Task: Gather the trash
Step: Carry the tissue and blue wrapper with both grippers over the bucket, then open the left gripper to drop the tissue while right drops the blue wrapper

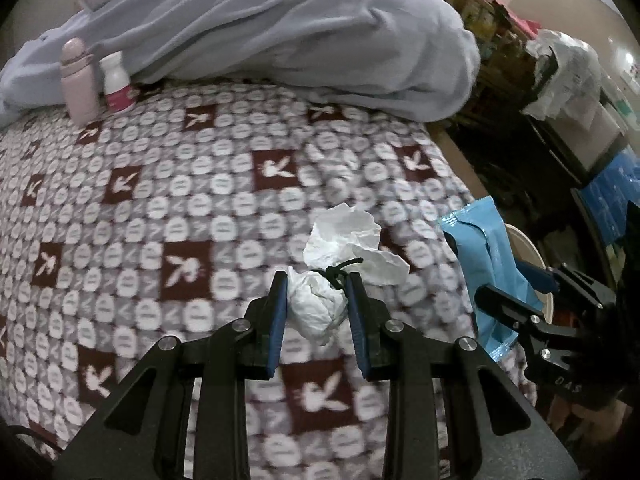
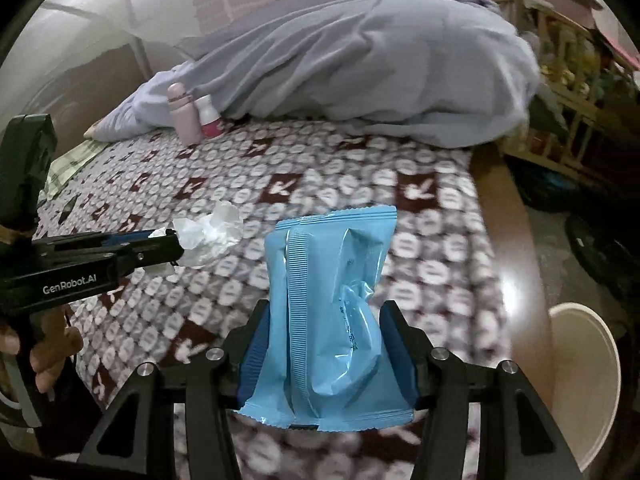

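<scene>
My left gripper (image 1: 318, 286) is shut on a crumpled white tissue (image 1: 340, 240) just above the patterned bedspread (image 1: 160, 200). A black tie lies against the tissue. The tissue also shows in the right wrist view (image 2: 212, 232) at the tip of the left gripper (image 2: 172, 246). My right gripper (image 2: 326, 316) is shut on a light blue plastic wrapper (image 2: 332, 312), held upright over the bed's right side. The wrapper shows in the left wrist view (image 1: 488, 264) with the right gripper (image 1: 516, 292) below it.
A pink bottle (image 1: 78, 80) and a white bottle with a pink label (image 1: 116, 84) stand by a grey-blue blanket (image 1: 300, 32) at the back. A cream round bin (image 2: 584, 380) sits on the floor right of the bed's wooden edge (image 2: 516, 240). Cluttered shelves (image 1: 560, 80) stand at right.
</scene>
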Action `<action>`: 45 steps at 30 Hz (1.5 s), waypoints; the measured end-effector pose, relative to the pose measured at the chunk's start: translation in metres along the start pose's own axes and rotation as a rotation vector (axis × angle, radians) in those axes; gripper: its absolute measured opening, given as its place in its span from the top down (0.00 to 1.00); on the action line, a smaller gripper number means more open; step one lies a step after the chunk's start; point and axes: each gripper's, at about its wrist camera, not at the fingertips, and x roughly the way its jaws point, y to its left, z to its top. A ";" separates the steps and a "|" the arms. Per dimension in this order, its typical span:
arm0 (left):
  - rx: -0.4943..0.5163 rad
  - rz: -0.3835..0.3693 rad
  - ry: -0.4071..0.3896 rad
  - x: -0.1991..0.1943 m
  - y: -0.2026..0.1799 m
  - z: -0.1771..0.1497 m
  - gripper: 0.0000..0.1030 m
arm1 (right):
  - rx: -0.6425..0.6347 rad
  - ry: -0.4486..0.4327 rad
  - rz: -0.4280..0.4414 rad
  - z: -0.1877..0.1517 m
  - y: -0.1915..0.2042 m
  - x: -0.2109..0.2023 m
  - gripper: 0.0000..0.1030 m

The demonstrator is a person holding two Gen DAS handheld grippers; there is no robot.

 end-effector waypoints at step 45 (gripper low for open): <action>0.271 -0.353 0.217 0.103 -0.289 0.003 0.74 | 0.430 -0.006 -0.348 -0.113 -0.246 -0.094 0.41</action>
